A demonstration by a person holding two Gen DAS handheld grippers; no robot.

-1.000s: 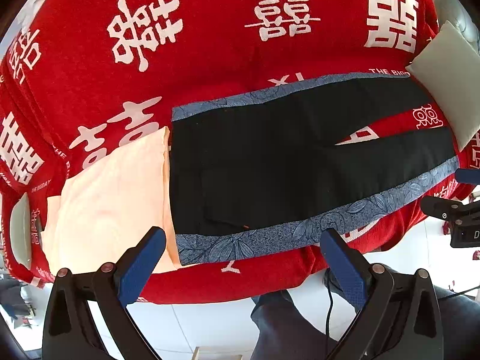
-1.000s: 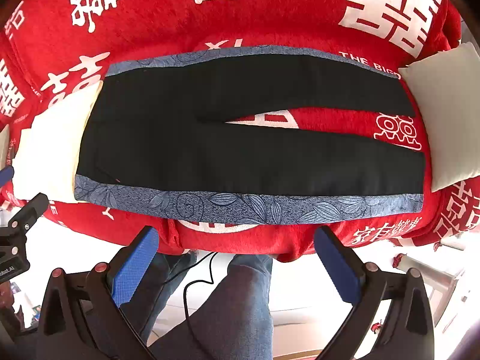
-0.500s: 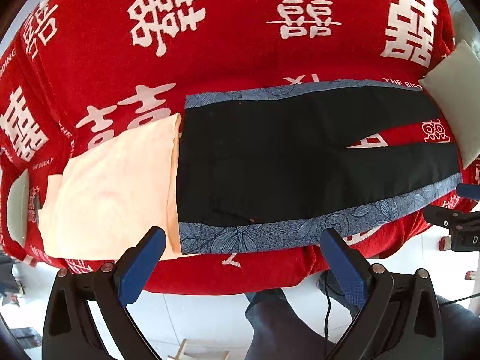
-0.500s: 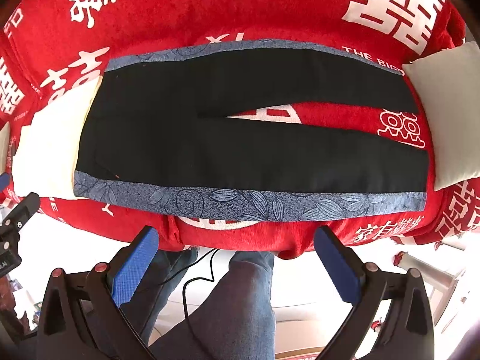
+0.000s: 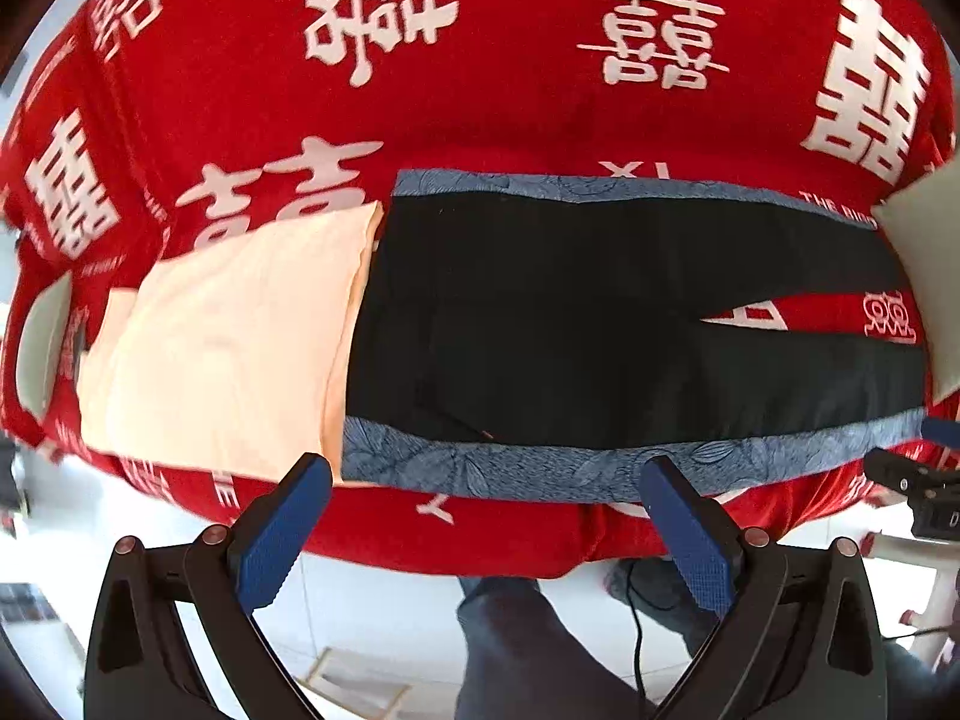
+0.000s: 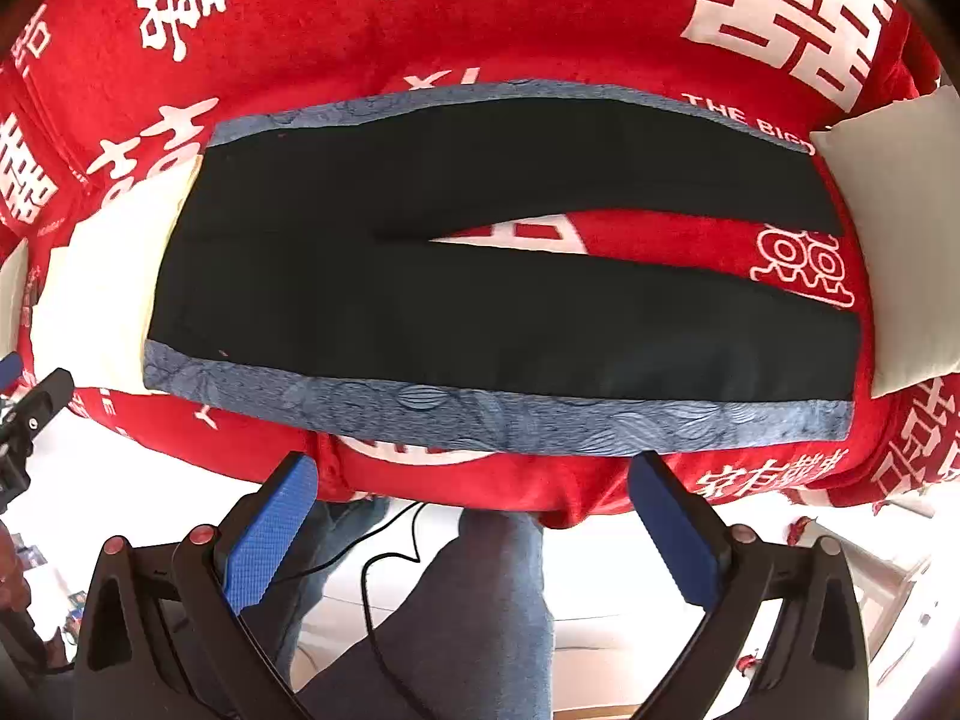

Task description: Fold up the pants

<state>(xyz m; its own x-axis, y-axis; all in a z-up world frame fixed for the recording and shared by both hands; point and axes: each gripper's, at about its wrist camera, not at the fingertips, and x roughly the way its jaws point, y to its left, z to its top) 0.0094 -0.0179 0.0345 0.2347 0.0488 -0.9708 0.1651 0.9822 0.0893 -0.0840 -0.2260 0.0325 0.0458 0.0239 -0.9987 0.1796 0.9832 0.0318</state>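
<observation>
Both my wrist cameras look forward and down from the near bed edge, left one toward the waist end of the pants point(image 5: 600, 324), right one centred on the legs, sharing pants point(image 6: 480, 276) and red blanket point(image 6: 420, 18).

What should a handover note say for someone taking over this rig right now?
Left gripper: open, empty, hovering off the near edge by the waist end.
Right gripper: open, empty, hovering off the near edge at mid-leg.
Pants: flat on the red blanket, waist to the left, legs to the right with a narrow gap between them. The waist lies against a peach cloth; the hems reach a pale cushion.
Done: pants laid out, no fold visible.
Left: every fold; probably first bring one leg over the other.
</observation>
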